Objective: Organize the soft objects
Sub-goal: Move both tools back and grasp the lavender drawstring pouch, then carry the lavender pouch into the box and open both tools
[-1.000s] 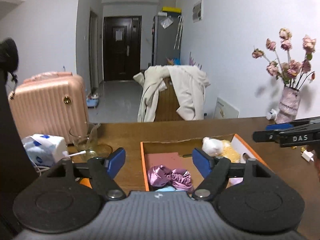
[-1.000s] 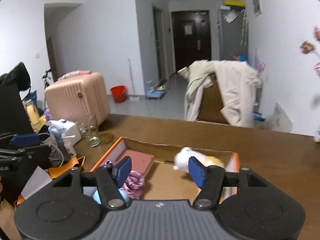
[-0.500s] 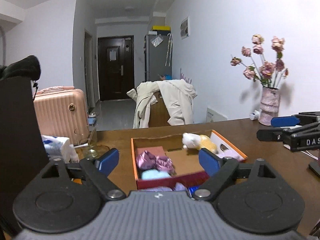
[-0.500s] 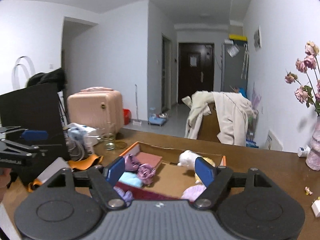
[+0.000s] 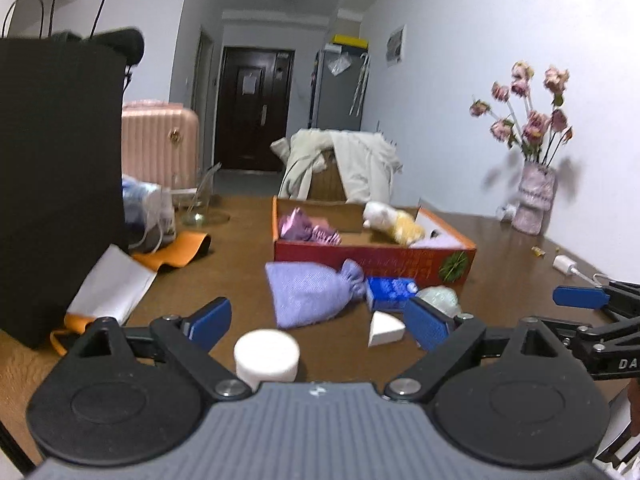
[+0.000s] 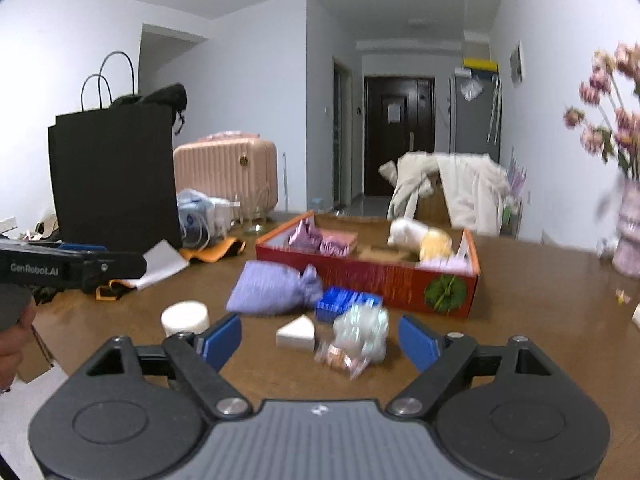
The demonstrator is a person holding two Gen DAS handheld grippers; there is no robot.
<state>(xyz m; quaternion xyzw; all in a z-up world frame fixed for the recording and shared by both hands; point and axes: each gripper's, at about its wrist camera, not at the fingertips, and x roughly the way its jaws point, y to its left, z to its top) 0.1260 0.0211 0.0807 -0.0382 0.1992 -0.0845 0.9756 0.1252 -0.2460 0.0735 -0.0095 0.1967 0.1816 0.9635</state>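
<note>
A red-and-orange cardboard box on the brown table holds purple scrunchies and a white-and-yellow plush. In front of it lie a lavender drawstring pouch, a blue pack, a white wedge, a white round jar and a clear wrapped bundle. My left gripper hovers short of the pouch, jaws opening, nothing between them. My right gripper hovers before the wedge and bundle, jaws opening, touching neither.
A tall black paper bag stands at the left with white paper and orange cloth at its foot. A vase of dried flowers stands far right, near a white charger. A pink suitcase and a coat-draped chair stand beyond the table.
Both grippers have drawn back from over the box and sunk toward the table. The loose items in front of the box have come into view. Both pairs of jaws stand wider.
</note>
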